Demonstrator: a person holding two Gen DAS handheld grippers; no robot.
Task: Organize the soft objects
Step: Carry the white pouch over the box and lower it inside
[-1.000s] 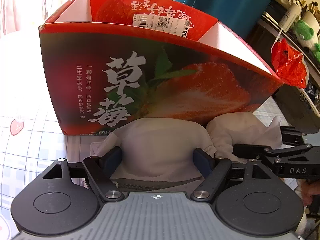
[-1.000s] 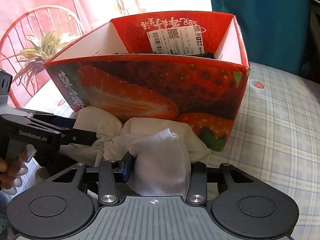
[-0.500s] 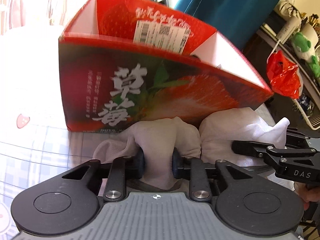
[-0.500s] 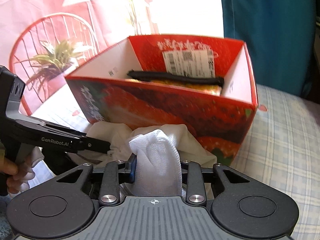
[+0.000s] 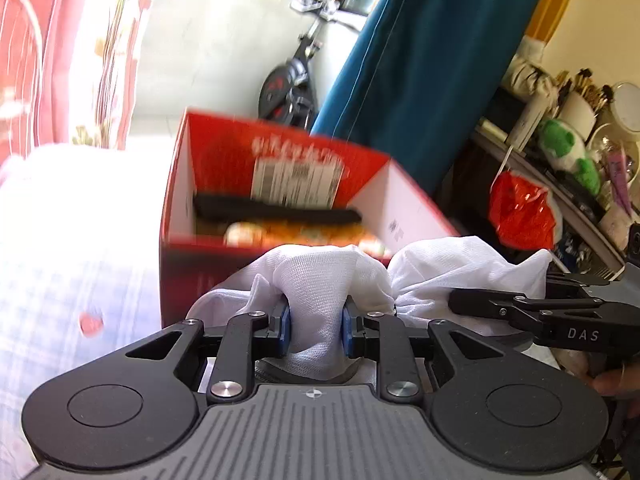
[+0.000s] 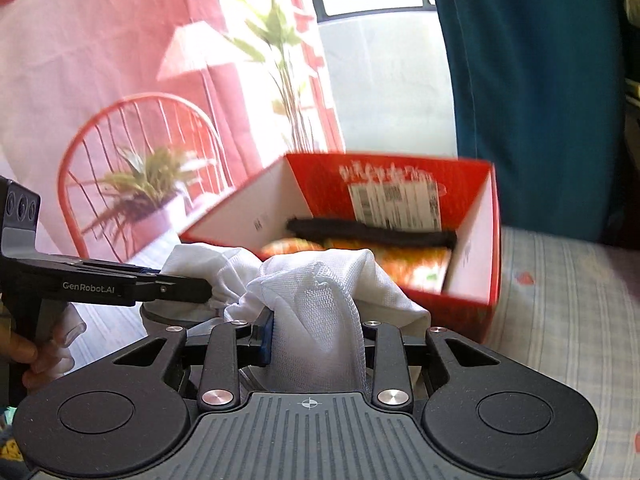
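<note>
just short of the red box [image 5: 276, 168], we are clenching our left gripper [image 5: 314, 330] and right gripper [image 6: 316, 338] on the bunched white cloth [image 5: 320, 280], holding it level with the box's near rim.

The other tongs [image 5: 540, 312] seen from the left camera say "DAS". The other tongs [image 6: 132, 280] seen from the right camera say "GenRobot.AI". The sticker [image 6: 396, 204] in the red box [image 6: 492, 248] is too blurry to read.
</note>
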